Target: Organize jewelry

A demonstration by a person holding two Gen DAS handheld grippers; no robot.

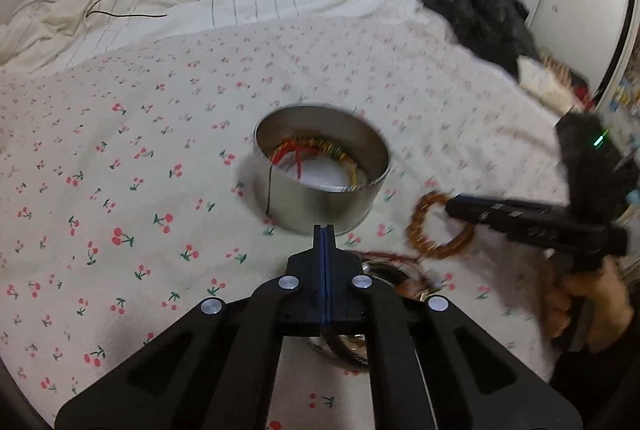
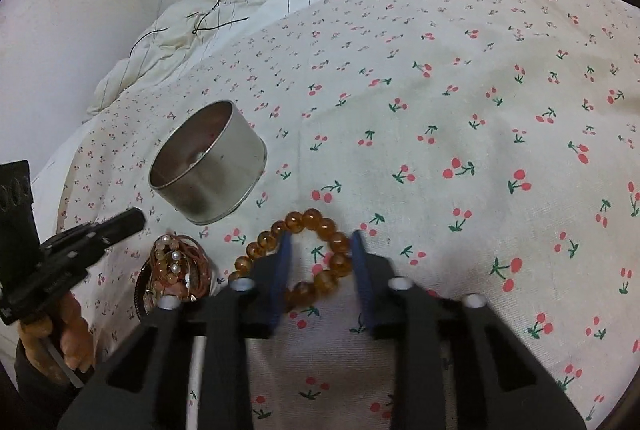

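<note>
One round metal tin [image 1: 322, 174] stands on the cherry-print bed sheet [image 2: 460, 102], holding one tangle of red and gold cord bracelets [image 1: 316, 152]; one amber bead bracelet [image 2: 316, 254] lies flat on the sheet near the tin, the right gripper [image 2: 318, 242] over it, fingers parted and straddling the beads without pressing them; one heap of pearl and bead jewelry [image 2: 174, 272] lies just beside; the left gripper [image 1: 324, 230] has its fingers fully together, holding nothing.

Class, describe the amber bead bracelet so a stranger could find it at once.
Start at the cherry-print bedspread and find the round metal tin. Nearer the camera than the tin lies the amber bead bracelet, a ring of large glossy orange-brown beads between the right gripper's fingers. The tangled pile beside it has pale pearls.
</note>
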